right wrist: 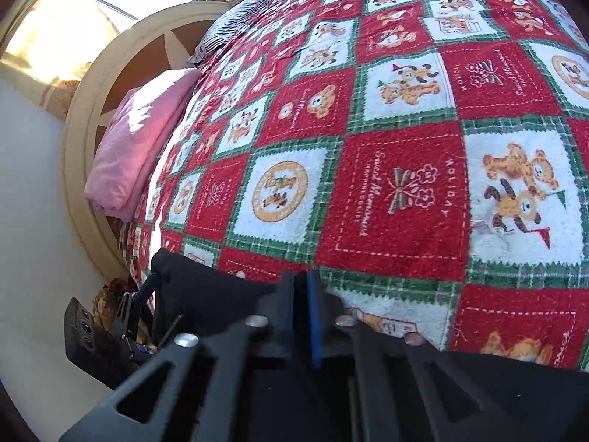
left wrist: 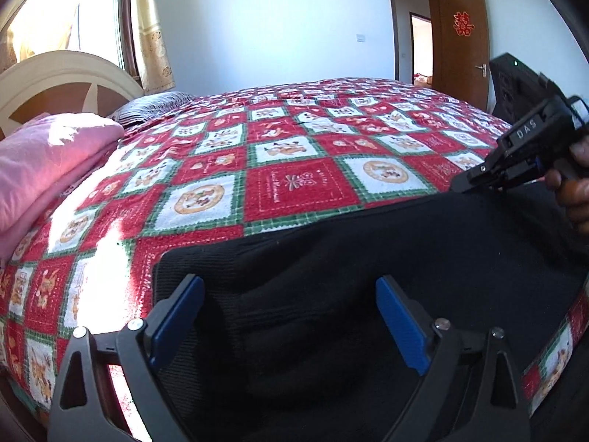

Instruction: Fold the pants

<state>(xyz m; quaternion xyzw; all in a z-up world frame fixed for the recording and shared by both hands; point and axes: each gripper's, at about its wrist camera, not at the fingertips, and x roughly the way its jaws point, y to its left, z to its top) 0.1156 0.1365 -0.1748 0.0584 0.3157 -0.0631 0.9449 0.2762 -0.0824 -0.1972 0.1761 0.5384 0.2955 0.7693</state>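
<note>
Left wrist view: the black pants were laid flat at the near edge of the bed, on the red checked blanket. The left gripper was held over them, jaws spread wide, nothing between the blue pads. The right gripper was seen at the right, tip touching the far edge of the pants, a hand on its handle. An open door and a curtain were seen only here.

Right wrist view: the right gripper was seen with jaws pressed together on the pants edge. The left gripper was partly hidden behind the cloth. A pink pillow, a striped pillow and the headboard stood beyond.
</note>
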